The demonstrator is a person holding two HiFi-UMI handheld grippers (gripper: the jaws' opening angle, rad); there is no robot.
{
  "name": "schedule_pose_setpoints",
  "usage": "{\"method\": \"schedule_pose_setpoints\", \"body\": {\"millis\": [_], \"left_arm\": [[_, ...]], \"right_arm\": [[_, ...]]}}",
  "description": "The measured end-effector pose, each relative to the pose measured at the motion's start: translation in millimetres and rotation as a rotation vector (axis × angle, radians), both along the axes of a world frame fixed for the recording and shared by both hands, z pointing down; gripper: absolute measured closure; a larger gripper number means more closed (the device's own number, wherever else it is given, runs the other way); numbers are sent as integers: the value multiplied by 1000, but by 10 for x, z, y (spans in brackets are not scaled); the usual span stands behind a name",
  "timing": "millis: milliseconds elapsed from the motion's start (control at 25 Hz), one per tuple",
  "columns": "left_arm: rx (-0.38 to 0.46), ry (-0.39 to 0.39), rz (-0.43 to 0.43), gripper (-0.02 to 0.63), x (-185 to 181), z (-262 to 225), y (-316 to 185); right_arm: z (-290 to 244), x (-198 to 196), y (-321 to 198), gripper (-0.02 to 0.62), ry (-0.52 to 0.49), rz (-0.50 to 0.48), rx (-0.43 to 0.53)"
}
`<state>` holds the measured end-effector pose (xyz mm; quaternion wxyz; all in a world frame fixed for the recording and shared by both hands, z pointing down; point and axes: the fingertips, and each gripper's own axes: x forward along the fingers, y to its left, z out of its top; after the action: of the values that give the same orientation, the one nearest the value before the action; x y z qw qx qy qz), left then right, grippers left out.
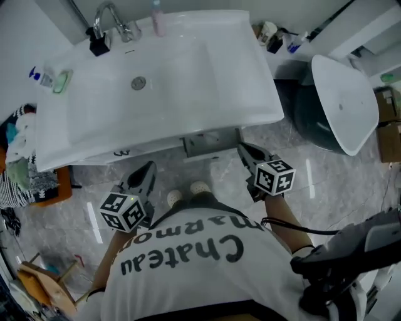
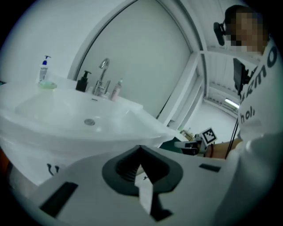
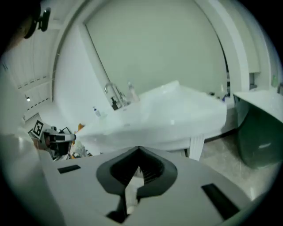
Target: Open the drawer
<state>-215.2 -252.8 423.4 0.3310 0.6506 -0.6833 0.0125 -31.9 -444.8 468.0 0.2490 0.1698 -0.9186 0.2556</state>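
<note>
A white sink (image 1: 263, 94) fills the upper part of the head view. Below its front edge shows a grey panel (image 1: 212, 144), perhaps the drawer's front; I cannot tell more of it. My left gripper (image 1: 148, 170) hangs in the air below the sink's front left, its jaws shut on nothing. My right gripper (image 1: 245, 150) is in front of the grey panel's right end, close to it but apart, shut and empty. In the left gripper view my left gripper (image 2: 140, 148) points over the basin (image 2: 66, 110). In the right gripper view my right gripper (image 3: 139, 150) points at the sink's underside (image 3: 177, 128).
A faucet (image 1: 109, 15), black dispenser (image 1: 98, 42), pink bottle (image 1: 158, 17) and green soap dish (image 1: 61, 81) stand on the sink's rim. A dark bin with a white lid (image 1: 341, 110) stands at the right. Clothes (image 1: 22, 163) lie at the left, a wooden stool (image 1: 47, 279) low left.
</note>
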Motion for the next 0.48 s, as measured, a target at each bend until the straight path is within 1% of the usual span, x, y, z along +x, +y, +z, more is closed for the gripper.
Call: {"method": "schedule_pose_setpoints", "body": {"millis": [120,200,240,360,480], "left_arm": [[131,-33,57,598,-138,-511,-309],[198,-49,83,598,-201,-820,-460],[228,-56,96,598,-217,-963,-516],[304,-71,130,598,-227,-1316,-649],[344,-85,157,598,-206,-1494,-707]], "right_arm": [[-969,-143,-281,591,-182,56,134],[-1490,-227,-325,591,-268,69,210],[-1686,-266,-309,591,-295,68,242],[-2000,-366,-223,591,-322,59,302],[-2031,-390,-172,591,-302,64,319]]}}
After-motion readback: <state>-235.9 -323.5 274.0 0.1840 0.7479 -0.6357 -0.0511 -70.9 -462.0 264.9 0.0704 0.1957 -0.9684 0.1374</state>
